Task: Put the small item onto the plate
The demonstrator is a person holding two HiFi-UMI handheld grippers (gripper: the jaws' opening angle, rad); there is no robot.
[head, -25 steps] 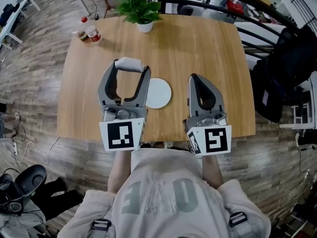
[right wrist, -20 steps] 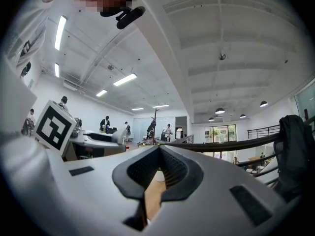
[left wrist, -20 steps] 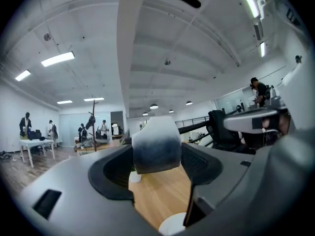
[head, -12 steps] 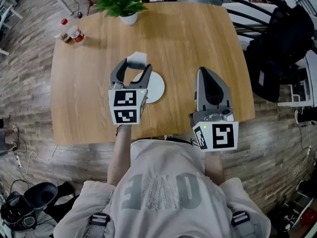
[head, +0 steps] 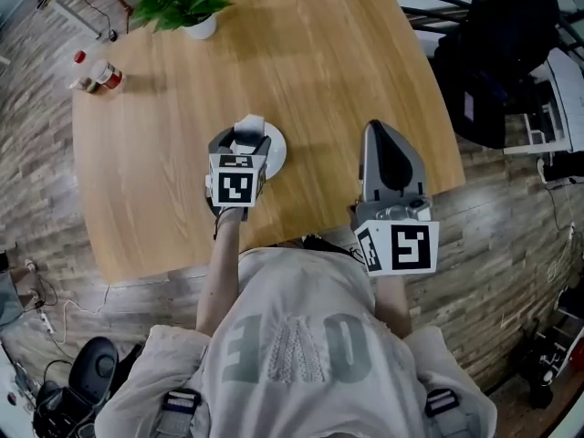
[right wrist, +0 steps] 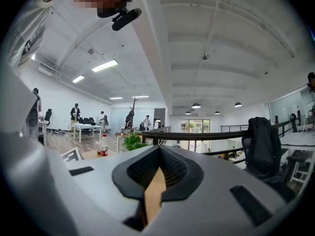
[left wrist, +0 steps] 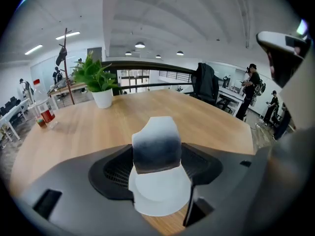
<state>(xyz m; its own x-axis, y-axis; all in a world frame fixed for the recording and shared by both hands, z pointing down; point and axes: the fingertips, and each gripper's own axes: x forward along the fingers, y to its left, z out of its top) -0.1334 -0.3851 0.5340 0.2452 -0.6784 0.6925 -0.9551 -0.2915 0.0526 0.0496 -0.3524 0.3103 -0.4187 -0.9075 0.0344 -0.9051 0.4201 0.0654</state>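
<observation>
My left gripper (head: 245,135) is shut on the small item (head: 249,122), a white and grey block pinched between its fingertips. It hangs tilted down over the round white plate (head: 275,150) near the table's front edge. In the left gripper view the small item (left wrist: 157,142) stands between the dark jaws, with the plate (left wrist: 160,196) right below it. Whether the item touches the plate I cannot tell. My right gripper (head: 380,130) hovers to the right of the plate, shut with nothing in it; in its own view the right gripper (right wrist: 155,180) has its jaws together.
A potted plant (head: 183,4) stands at the far left of the wooden table (head: 328,71), with two small bottles (head: 95,75) at the left edge. A chair with a black jacket (head: 497,44) stands beyond the table's right side.
My left gripper has moved forward and tipped downward with the item, from the plate's left to right over it. The right gripper has stayed shut in about the same place.
</observation>
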